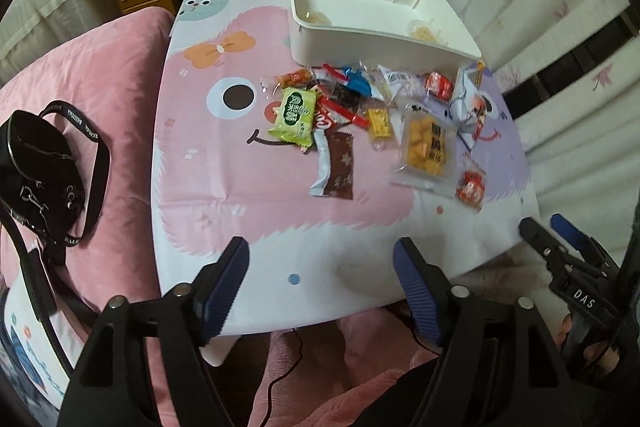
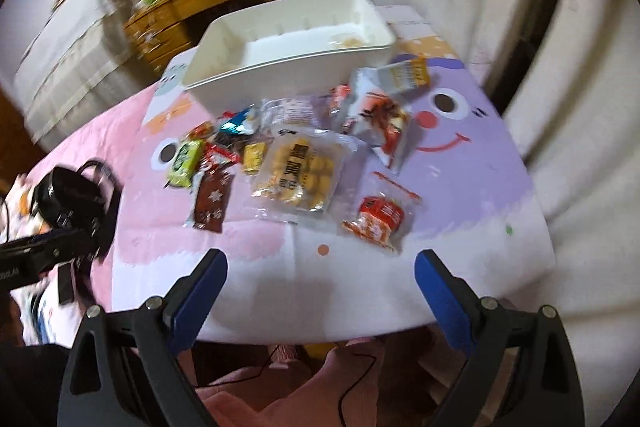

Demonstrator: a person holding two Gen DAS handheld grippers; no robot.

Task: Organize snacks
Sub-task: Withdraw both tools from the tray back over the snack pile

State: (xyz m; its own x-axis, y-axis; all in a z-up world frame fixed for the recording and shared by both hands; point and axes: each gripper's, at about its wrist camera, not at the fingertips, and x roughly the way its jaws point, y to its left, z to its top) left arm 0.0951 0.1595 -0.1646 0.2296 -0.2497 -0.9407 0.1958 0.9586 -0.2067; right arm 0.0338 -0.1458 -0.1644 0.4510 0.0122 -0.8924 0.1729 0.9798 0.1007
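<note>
Left wrist view: white bin [image 1: 384, 39] nearly empty — two small items inside; snack pile [image 1: 360, 115] lies loose on table [image 1: 240, 219] before it. Left gripper [image 1: 320, 287] and right gripper [image 2: 320, 291] both spread, empty — barely started.

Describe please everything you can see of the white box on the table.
The white box is a rectangular open bin, seemingly plastic, with rounded corners and thin ribs along its inner wall. It stands upright at the far end of the table, just behind the pile of snacks. It is almost empty: two small pale items lie inside. No gripper touches it.
</note>
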